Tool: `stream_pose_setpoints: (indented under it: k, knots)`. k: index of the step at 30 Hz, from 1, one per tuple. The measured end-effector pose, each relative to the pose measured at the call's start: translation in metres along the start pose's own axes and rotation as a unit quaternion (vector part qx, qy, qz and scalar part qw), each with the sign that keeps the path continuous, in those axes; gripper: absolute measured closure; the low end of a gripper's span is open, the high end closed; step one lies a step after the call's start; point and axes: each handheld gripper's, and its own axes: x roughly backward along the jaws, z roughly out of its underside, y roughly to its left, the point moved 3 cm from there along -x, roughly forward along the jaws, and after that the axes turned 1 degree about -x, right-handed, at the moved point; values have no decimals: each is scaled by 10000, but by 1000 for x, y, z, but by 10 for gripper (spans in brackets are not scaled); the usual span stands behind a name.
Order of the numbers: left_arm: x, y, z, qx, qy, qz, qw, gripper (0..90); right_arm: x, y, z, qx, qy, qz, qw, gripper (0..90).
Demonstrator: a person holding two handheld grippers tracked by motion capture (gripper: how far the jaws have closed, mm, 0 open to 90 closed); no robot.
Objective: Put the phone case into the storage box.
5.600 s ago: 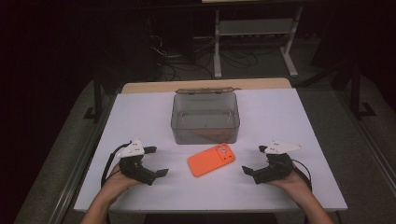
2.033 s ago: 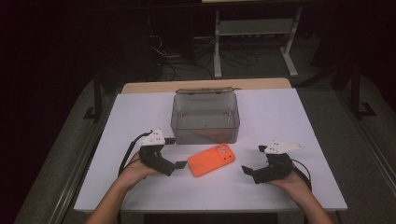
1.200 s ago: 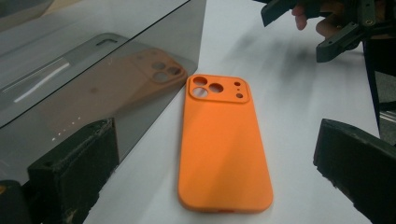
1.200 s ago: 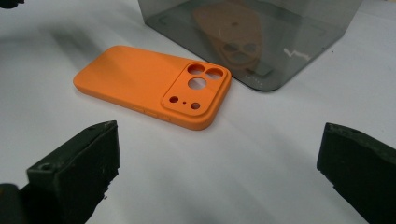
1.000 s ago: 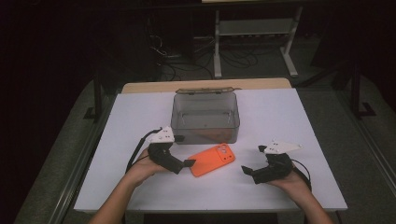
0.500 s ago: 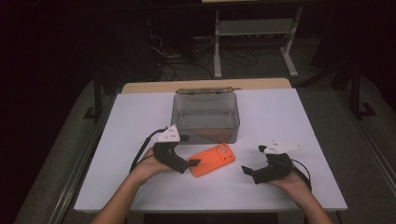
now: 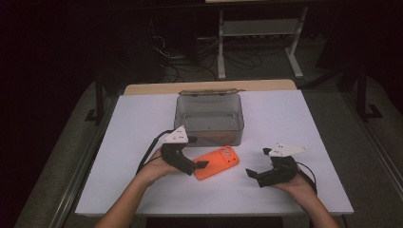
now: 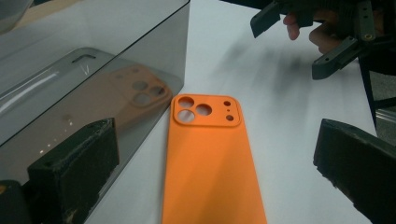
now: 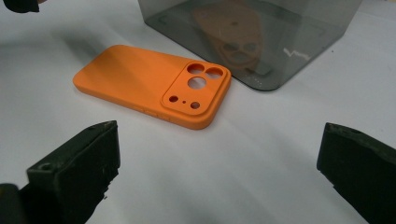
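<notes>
Since the earlier frames the left hand-held gripper (image 7: pixel 198 165) had travelled from the desk's (image 7: pixel 142 118) 9 o'clock side up to the orange phone case (image 7: pixel 216 163), jaws wide, straddling its near end. The right hand-held gripper (image 7: pixel 253 174) had stayed put at the case's 4 o'clock, jaws wide. The case lay flat mid-desk, the grey box (image 7: pixel 209 122) just beyond at 12 o'clock, crowding the left jaw.

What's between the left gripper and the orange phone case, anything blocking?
Nothing visible. The left gripper is open, and the orange phone case lies flat on the white table straight between its jaws. The grey box stands to one side, close to one jaw. The right gripper waits off to the other side.
</notes>
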Motion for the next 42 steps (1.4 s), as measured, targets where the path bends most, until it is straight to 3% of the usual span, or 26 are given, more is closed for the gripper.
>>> stream_pose_setpoints:
  k: [30, 42]
  knots:
    - [-28, -3, -16, -96, -7, 181, 9998, 0, 0, -1, 0, 6, 6, -1, 10000, 0]
    - [-33, -2, -17, -87, -119, 209, 9997, 0, 0, -1, 1, -4, 6, 14, 10000, 0]
